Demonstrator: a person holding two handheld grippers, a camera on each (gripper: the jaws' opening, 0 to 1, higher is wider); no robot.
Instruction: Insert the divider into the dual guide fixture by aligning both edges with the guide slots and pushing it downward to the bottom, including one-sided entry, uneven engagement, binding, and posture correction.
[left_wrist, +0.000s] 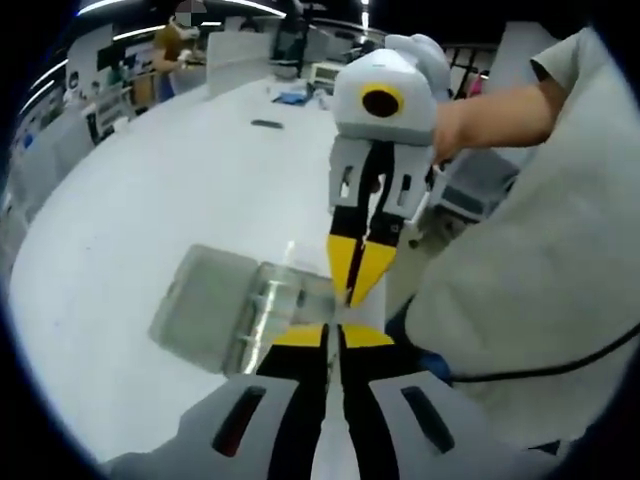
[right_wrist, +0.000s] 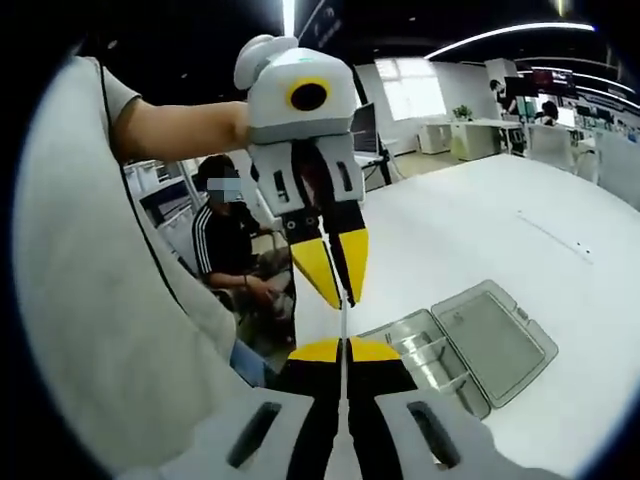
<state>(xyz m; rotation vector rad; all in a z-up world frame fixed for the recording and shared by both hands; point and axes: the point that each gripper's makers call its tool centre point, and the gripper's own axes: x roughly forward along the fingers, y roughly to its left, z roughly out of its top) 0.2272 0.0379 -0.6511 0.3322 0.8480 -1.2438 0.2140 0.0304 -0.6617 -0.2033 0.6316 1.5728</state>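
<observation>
Carrying stage: thin clear divider (right_wrist: 343, 318) pinched edge-on between both grippers, left gripper (right_wrist: 335, 290) and right gripper (left_wrist: 357, 285) jaws clamped together, above the open fixture case (right_wrist: 470, 345) on the counter (left_wrist: 180, 190). Next: lower and align with slots.

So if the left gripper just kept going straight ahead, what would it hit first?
Most likely the right gripper: its yellow tips meet the left gripper almost head-on, a thin clear divider pinched between them. The open case lies below, off that line.
</observation>
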